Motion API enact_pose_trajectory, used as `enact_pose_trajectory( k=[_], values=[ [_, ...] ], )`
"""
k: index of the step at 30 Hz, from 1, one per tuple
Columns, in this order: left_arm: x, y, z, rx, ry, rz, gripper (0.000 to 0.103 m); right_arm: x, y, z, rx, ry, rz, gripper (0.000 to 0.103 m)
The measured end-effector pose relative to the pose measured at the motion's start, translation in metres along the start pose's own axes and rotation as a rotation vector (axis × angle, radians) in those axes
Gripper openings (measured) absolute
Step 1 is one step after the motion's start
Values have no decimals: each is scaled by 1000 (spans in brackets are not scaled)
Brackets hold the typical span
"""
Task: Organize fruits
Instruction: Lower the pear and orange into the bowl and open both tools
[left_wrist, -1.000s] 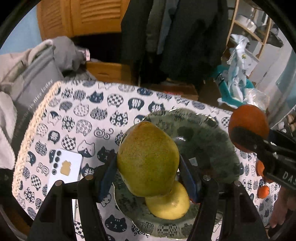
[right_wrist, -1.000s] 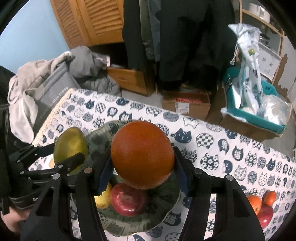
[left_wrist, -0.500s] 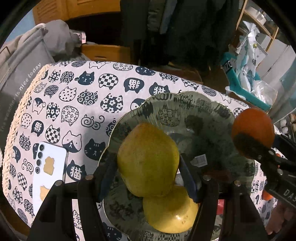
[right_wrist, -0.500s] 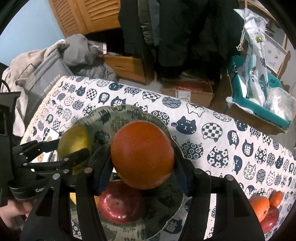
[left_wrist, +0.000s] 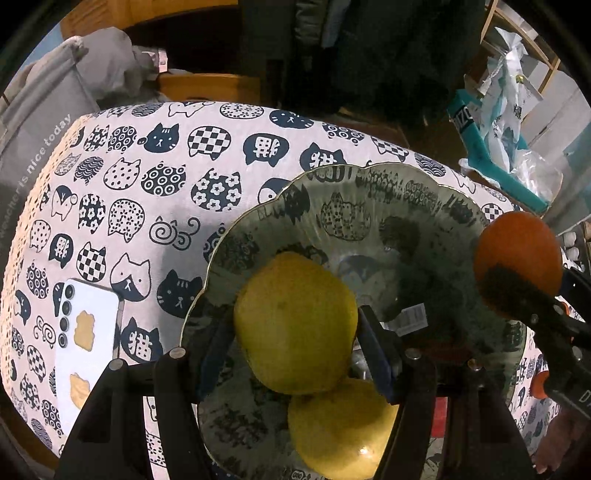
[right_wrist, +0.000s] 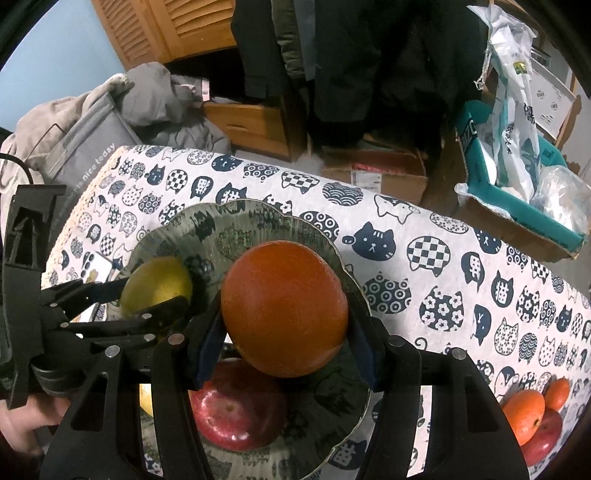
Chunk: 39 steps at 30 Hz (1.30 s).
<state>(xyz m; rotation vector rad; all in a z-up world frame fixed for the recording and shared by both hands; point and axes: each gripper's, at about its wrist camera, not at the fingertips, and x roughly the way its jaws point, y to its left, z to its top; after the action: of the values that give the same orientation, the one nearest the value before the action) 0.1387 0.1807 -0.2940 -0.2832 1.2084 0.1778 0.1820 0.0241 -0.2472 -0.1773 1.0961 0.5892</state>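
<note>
1. White phone (left_wrist: 86, 343) lies flat on your far left, on the cat-print cloth (left_wrist: 155, 192), just beside the plate (left_wrist: 369, 192).
2. Your left gripper (left_wrist: 295, 328) clamps a yellow-green pear (left_wrist: 295, 325) between both pads, over the plate's near side.
3. Below the pear, a yellow fruit (left_wrist: 340, 432) rests on the plate.
4. Your right gripper (right_wrist: 284, 314) pinches an orange (right_wrist: 284, 306) between its pads, above the plate's middle.
5. Under the orange, a red apple (right_wrist: 236, 410) sits on the plate.
6. Far right, more fruit (right_wrist: 532, 410) lies on the cloth, well apart from the plate.
</note>
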Motion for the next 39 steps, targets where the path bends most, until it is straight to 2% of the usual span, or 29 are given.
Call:
enact_pose_trajectory(
  k=[4, 7, 8, 15, 21, 29, 39],
  values=[
    [-2, -1, 1, 0, -7, -9, 70, 1, 0, 0, 0, 3, 5, 60],
    [-7, -1, 2, -2, -21, -22, 84, 1, 0, 1, 7, 5, 7, 60],
    [-9, -1, 2, 0, -28, -18, 85, 2, 0, 2, 9, 6, 8, 60],
    [-27, 4, 0, 3, -62, 12, 85, 7, 1, 3, 15, 16, 14, 60],
    [-44, 28, -10, -69, -80, 54, 86, 15, 7, 4, 9, 40, 22, 60],
    [-62, 43, -20, -109, -115, 50, 86, 37, 23, 1, -28, 118, 19, 60],
    [-64, 52, -28, -142, -112, 48, 86, 53, 25, -1, -27, 182, 18, 61]
  ],
)
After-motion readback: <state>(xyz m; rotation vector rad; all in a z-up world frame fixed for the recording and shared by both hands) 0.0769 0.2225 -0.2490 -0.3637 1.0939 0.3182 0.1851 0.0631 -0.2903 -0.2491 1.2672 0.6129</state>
